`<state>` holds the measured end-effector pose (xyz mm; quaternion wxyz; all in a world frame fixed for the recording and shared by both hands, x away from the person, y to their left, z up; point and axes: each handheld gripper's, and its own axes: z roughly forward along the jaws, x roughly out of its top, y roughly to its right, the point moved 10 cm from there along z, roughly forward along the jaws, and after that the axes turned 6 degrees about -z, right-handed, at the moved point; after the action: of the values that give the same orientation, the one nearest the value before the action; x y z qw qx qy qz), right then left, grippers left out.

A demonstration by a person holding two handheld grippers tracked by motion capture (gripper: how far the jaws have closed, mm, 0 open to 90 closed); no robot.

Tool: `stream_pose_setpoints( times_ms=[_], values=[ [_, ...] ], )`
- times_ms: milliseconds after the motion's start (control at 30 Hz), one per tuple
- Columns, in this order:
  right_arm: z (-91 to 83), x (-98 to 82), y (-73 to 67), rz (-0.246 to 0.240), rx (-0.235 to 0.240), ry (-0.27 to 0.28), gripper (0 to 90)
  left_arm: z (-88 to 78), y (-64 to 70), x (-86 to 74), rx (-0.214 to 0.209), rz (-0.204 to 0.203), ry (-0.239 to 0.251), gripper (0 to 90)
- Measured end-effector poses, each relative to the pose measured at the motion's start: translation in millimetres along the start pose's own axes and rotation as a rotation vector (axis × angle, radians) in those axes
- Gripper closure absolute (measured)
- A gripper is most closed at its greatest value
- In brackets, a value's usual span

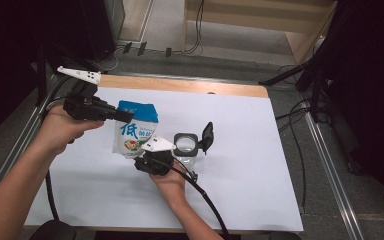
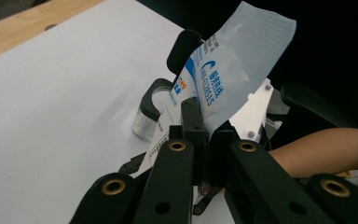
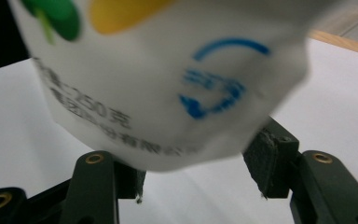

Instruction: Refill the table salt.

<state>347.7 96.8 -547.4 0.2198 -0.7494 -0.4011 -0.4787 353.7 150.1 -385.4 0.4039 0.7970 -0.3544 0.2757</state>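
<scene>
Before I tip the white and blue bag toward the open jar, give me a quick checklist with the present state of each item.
1. Left gripper clamped on the bag: ok, its jaws are shut on the bag's top edge.
2. Right gripper supporting the bag's bottom: not ok, the bottom lies between its jaws, but the right pad stands off it.
3. Jar upright on the white table cover: ok.
4. Jar lid open: ok, flipped up at the jar's right.
5. Bag's top cut open: cannot tell.
6. Bag lifted off the table: ok, it hangs just left of the jar.
</scene>
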Motion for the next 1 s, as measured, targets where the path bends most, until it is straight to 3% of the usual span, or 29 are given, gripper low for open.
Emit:
stream_pose_setpoints(
  times_ms=[33,167,267,467,533,633,767,867,900,933,1000],
  values=[
    [0.0,0.0,0.0,0.000,0.000,0.000,45.6,0.0,0.0,0.0,0.000,0.000,0.000,90.0],
    [-1.4,-2.5,-9.4,-0.105,-0.011,-0.010,45.7,11.5,-2.9,0.2,0.042,0.010,-0.032,90.0],
    [-2.7,-2.6,-15.5,-0.143,-0.018,-0.013,45.5,18.8,-5.0,1.3,0.056,0.010,-0.046,90.0],
    [-2.2,-7.6,-19.3,-0.075,0.045,-0.039,46.7,32.6,-7.4,3.9,0.048,0.004,-0.053,90.0],
    [-2.4,-9.5,-19.7,-0.056,0.059,-0.047,50.0,36.5,-9.8,3.9,0.074,0.012,-0.057,89.9],
    [-4.1,-12.3,-19.2,0.009,0.089,-0.050,54.4,39.5,-9.7,3.3,0.063,0.006,-0.059,89.8],
    [-5.0,-15.8,-19.1,0.004,0.096,-0.056,54.4,45.4,-10.4,1.8,0.066,0.004,-0.069,89.8],
    [-5.6,-17.5,-17.5,-0.013,0.073,-0.057,46.9,49.4,-9.9,1.5,0.069,0.005,-0.081,90.0],
    [-6.6,-16.5,-16.3,-0.068,0.023,-0.057,43.8,53.5,-9.0,0.7,0.064,0.005,-0.093,90.0],
    [-6.9,-15.5,-17.8,-0.100,0.008,-0.058,43.7,55.7,-8.1,0.7,0.062,0.005,-0.093,90.0],
    [-8.0,-14.1,-23.2,-0.079,0.055,-0.052,45.8,58.5,-7.0,1.7,0.058,0.011,-0.092,90.0]
  ],
)
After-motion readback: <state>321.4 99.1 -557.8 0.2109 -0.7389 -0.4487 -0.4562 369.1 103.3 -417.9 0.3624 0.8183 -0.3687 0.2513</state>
